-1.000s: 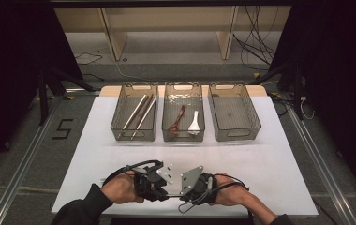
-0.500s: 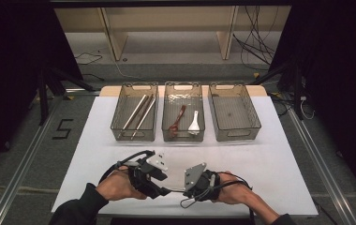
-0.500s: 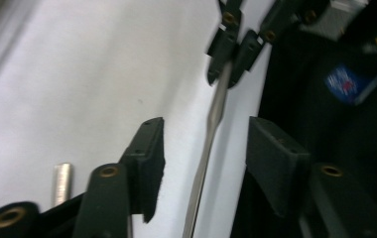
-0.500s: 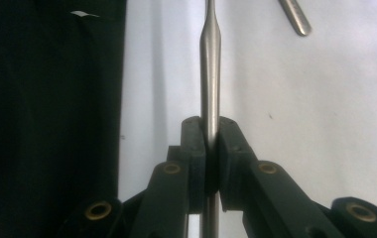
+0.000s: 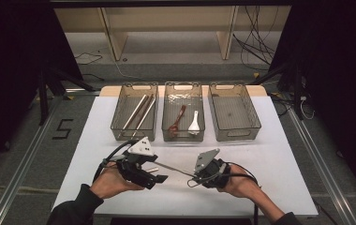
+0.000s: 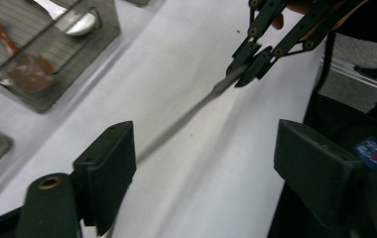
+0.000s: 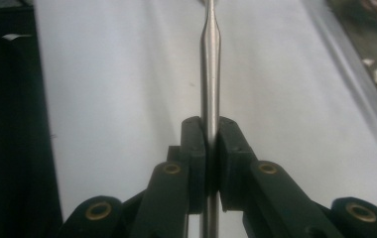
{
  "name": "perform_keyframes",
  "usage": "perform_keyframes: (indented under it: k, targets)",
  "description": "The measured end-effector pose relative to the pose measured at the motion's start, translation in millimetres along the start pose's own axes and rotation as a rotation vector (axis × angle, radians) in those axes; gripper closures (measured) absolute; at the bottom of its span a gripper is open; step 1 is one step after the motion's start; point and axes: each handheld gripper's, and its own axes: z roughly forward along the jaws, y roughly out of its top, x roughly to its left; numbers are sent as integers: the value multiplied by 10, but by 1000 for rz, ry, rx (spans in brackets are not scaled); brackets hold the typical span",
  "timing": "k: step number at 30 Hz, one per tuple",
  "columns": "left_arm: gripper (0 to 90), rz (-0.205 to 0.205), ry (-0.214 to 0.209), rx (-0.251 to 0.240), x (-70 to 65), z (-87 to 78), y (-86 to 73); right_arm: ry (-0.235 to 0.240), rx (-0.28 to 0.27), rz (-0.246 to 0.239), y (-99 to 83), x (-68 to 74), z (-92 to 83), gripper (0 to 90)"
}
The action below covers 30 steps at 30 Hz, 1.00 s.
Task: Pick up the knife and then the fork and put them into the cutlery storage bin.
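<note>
White covering spreads over the counter, with three clear bins set in a row at its far edge. The left bin holds long metal rods, the middle bin a brown spoon and a white spoon; the right bin shows nothing inside.

Near the front edge, a slim metal utensil spans the gap between the two hands. The right gripper has its fingers clamped on the handle, as the right gripper view shows, so this hand alone now carries it, probably to free the piece for sorting into a bin. The left gripper has its fingers apart; in its own view the utensil runs between them without pad contact.

Compared with the frame a second earlier, the left fingers have just been opening off the utensil, and the two hands have drawn apart, the left one lifting slightly. The bins and their contents are unchanged.
</note>
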Motion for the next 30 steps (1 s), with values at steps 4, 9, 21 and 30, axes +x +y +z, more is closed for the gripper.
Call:
perform_keyframes:
  k: [4, 9, 21, 30]
  targets:
    - [222, -13, 34, -7, 81, 8, -91, -38, -8, 55, -47, -115, -56, 843]
    - [210, -54, 71, -33, 197, -18, -201, -73, -24, 115, -110, -225, -128, 843]
    - [157, -143, 170, -53, 413, -92, -426, -122, -75, 210, -215, -381, -280, 844]
    - [153, -160, 180, -58, 415, -91, -475, -152, -103, 268, -256, -467, -380, 844]
